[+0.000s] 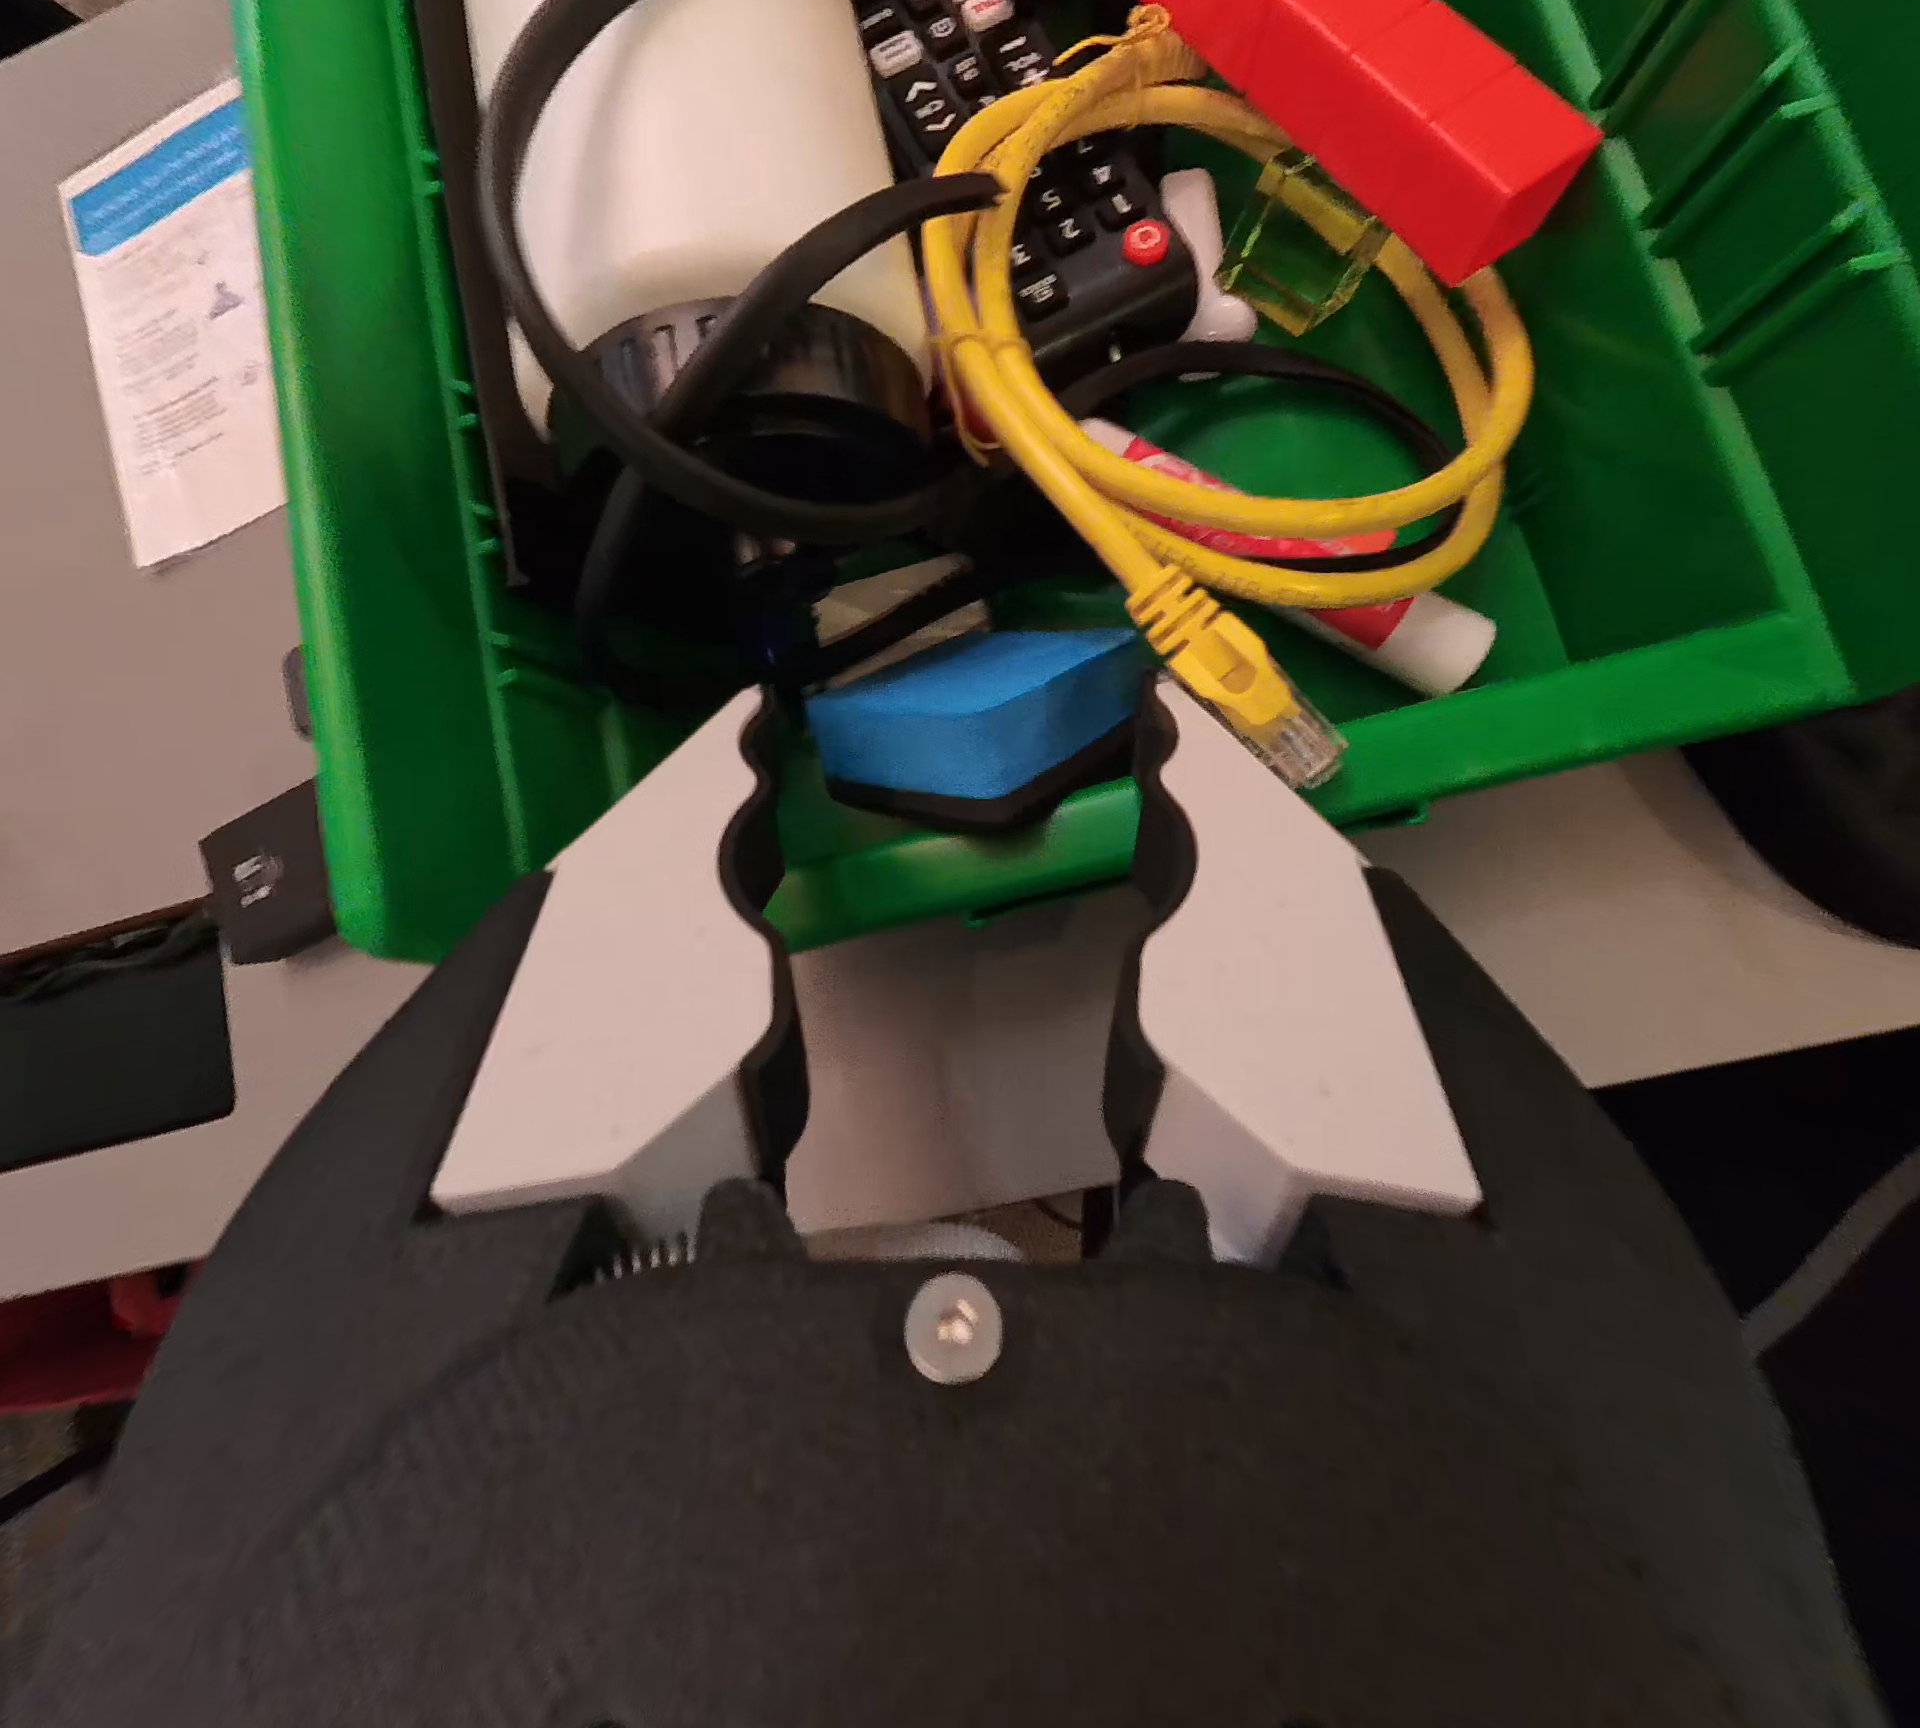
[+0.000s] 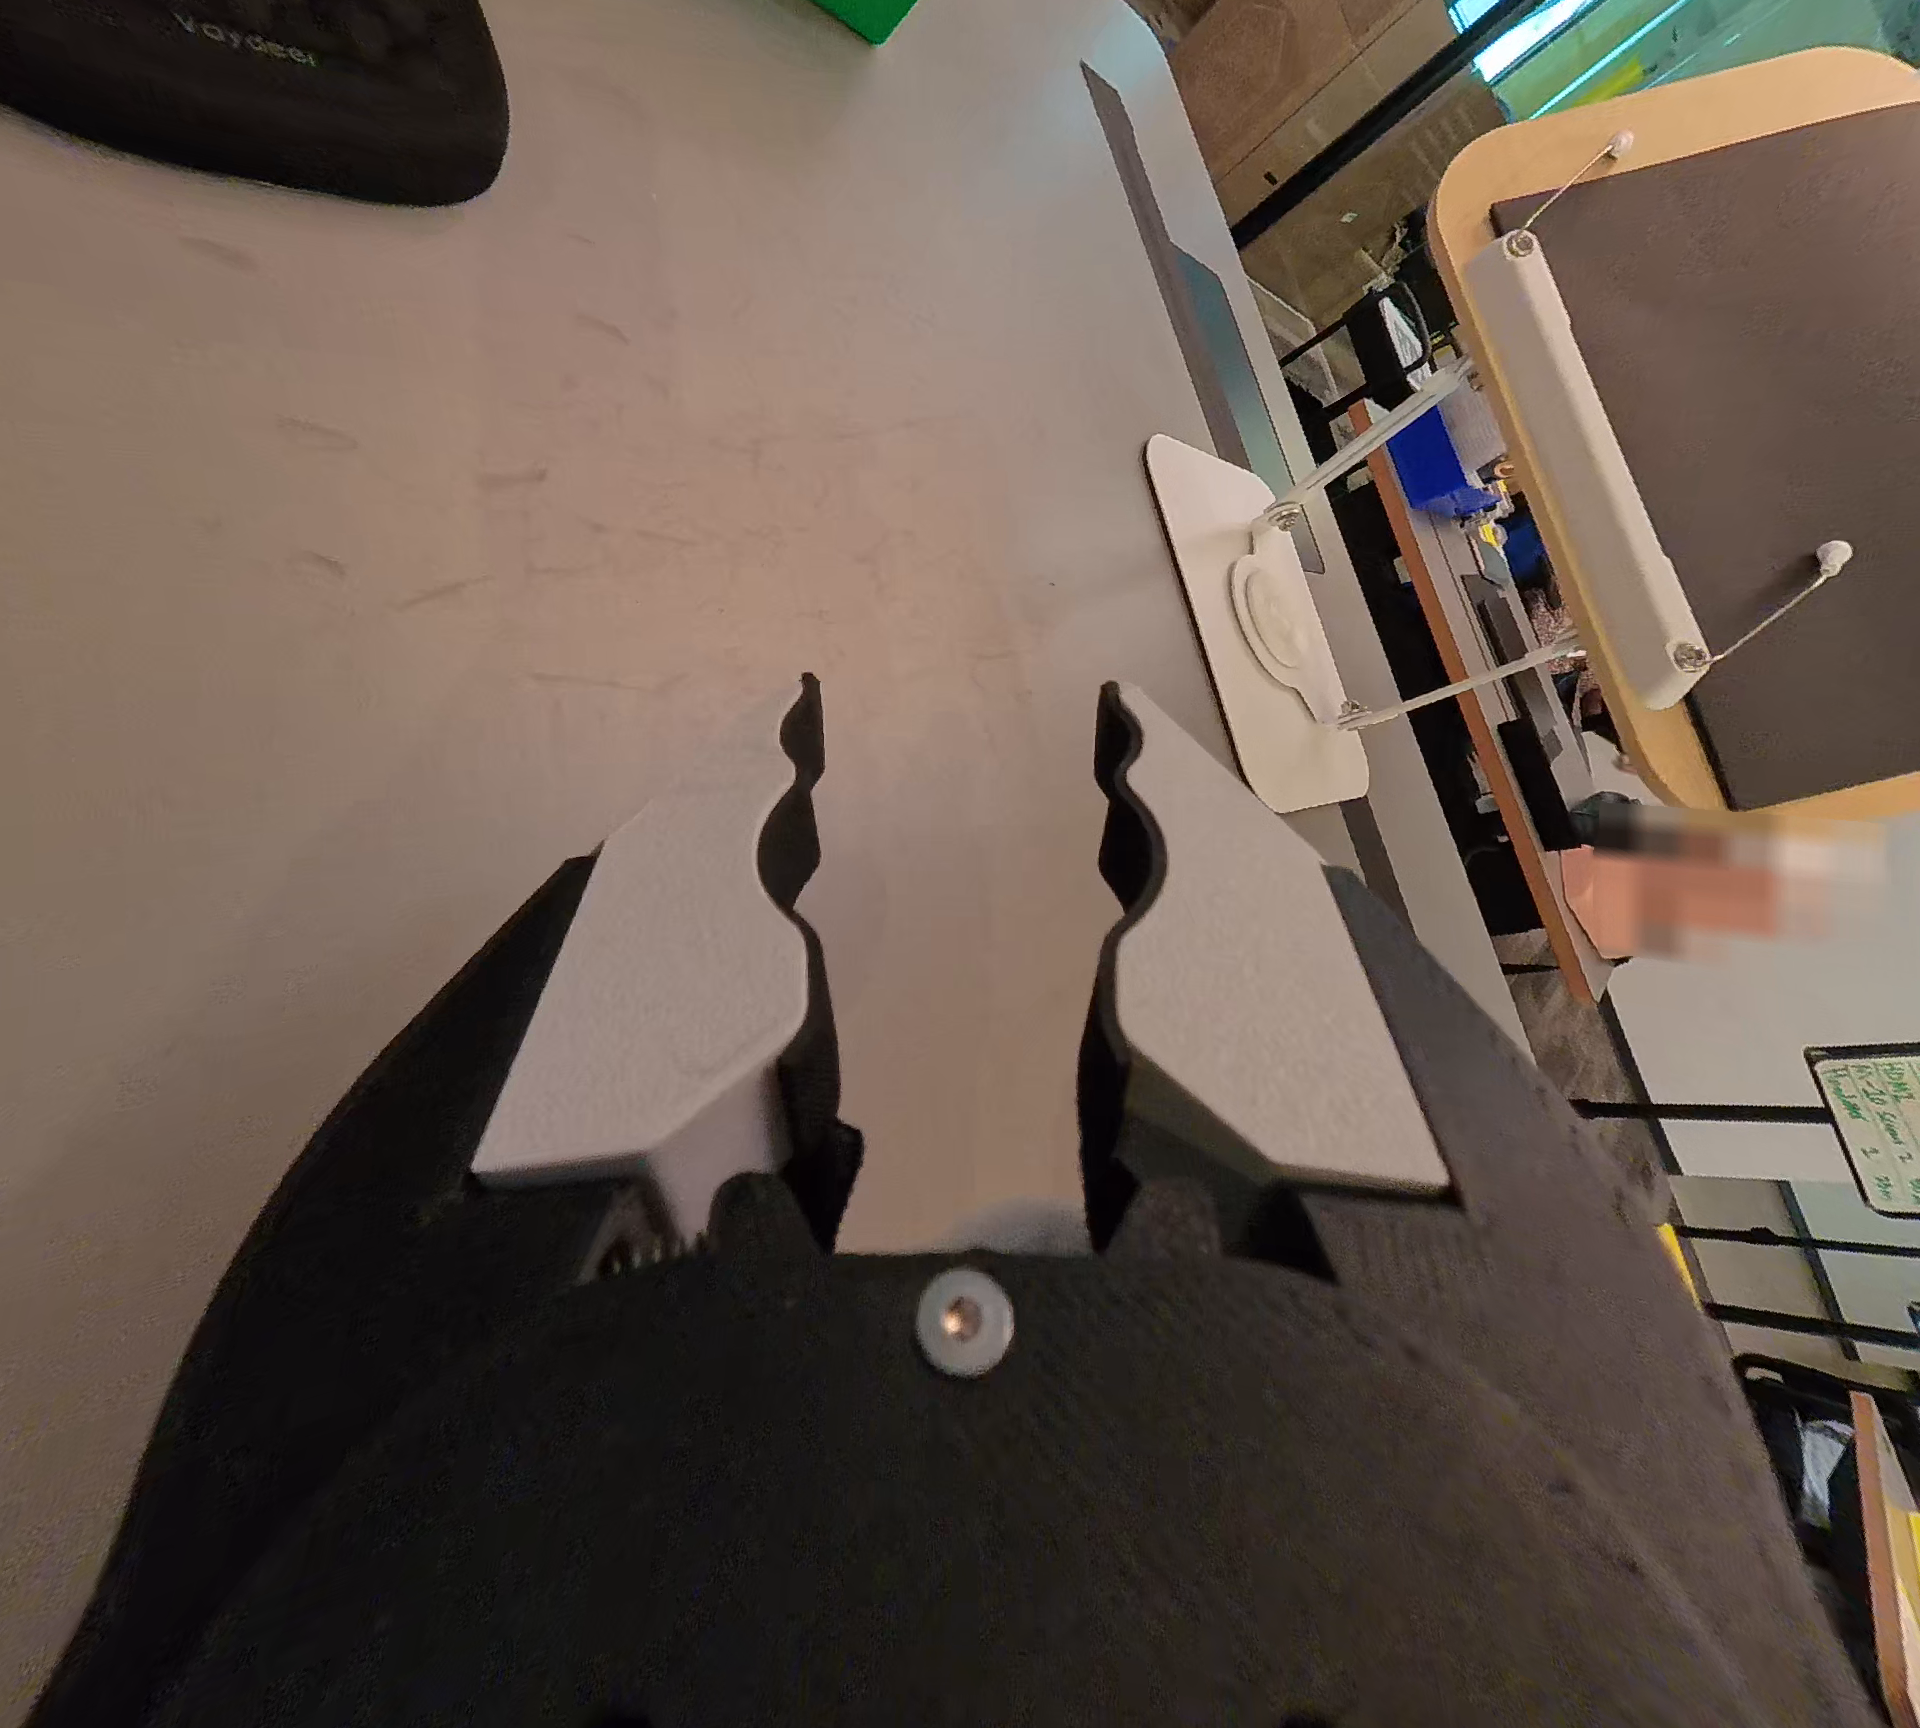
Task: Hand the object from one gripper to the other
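A: What is the biggest thing here?

B: The grey table (image 2: 644,431), then the green bin (image 1: 1621,452) standing on it. All places below are given from that bin.

A: What fills it?

B: A white cylinder (image 1: 665,120) along its left wall, cut off at the top edge. A red block bar (image 1: 1299,16) leans across its upper right, hiding whatever lies below. A black remote (image 1: 997,120) sits at its middle, partly under a coiled yellow cable (image 1: 1226,473). A black cord (image 1: 582,390) loops round the cylinder; where it ends is lost in shadow.

A: And the object to hand over?

B: I take it for the blue eraser (image 1: 966,722), at the bin's near wall. Its far end is hidden under clutter.

A: The claws?

B: The left gripper (image 1: 956,712) is spread wide, the eraser between its tips; contact is unclear. The right gripper (image 2: 956,691), well apart from the bin, hangs over bare table, fingers parted, holding nothing.
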A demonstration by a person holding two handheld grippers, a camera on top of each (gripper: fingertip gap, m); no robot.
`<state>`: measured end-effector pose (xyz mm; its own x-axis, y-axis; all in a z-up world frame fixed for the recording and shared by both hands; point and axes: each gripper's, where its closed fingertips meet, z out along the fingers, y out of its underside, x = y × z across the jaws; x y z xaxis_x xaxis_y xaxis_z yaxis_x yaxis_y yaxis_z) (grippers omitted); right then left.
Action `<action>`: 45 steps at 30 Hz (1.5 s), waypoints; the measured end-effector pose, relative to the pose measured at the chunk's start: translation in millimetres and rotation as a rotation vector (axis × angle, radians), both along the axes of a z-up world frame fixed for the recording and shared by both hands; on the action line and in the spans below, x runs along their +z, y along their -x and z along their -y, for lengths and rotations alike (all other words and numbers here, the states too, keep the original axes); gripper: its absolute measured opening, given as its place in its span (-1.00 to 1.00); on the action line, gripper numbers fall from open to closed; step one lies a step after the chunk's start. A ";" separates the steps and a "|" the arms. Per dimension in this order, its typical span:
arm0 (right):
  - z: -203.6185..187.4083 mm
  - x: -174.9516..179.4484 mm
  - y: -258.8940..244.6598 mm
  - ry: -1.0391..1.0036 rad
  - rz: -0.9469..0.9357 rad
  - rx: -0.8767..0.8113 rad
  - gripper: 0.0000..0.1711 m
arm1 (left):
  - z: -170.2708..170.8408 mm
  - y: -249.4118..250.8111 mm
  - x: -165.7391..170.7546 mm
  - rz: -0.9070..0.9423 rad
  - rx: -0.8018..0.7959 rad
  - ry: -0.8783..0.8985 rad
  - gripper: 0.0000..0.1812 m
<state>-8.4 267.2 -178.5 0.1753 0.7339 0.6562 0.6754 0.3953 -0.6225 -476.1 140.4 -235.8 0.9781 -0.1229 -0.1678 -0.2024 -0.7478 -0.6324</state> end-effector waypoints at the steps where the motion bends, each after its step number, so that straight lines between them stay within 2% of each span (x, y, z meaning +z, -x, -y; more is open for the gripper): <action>1: 0.6 -0.1 0.4 0.001 -0.002 0.003 -0.41 | -1.7 -4.0 -1.4 0.018 -0.013 -0.003 -0.28; 9: 2.8 -1.3 1.0 0.004 -0.005 0.012 -0.41 | -4.8 -2.4 -8.4 0.036 0.016 0.011 -0.31; 20: 4.5 -1.0 1.1 0.001 -0.005 0.017 -0.41 | -1.8 12.8 1.9 -0.062 0.045 -0.021 -0.39; 30: 5.1 -2.0 2.7 0.007 -0.010 0.020 -0.39 | -2.1 14.9 45.2 -0.116 0.057 -0.179 -0.40; 37: 6.4 3.7 7.3 -0.041 -0.002 0.010 -0.24 | -11.0 1.3 78.4 -0.128 0.029 -0.298 -0.41; 42: 6.8 9.7 20.3 -0.146 0.052 -0.007 -0.14 | -33.3 -41.8 116.6 -0.120 -0.093 -0.407 -0.40; 45: 20.8 17.3 40.8 -0.133 0.009 0.051 -0.13 | -52.0 -85.7 129.6 -0.092 -0.217 -0.443 -0.41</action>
<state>-49.1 246.4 -161.2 0.1342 0.6480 0.7498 0.6575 0.5078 -0.5566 -390.4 192.4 -106.2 0.9166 -0.2196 -0.3342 -0.3935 -0.3460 -0.8517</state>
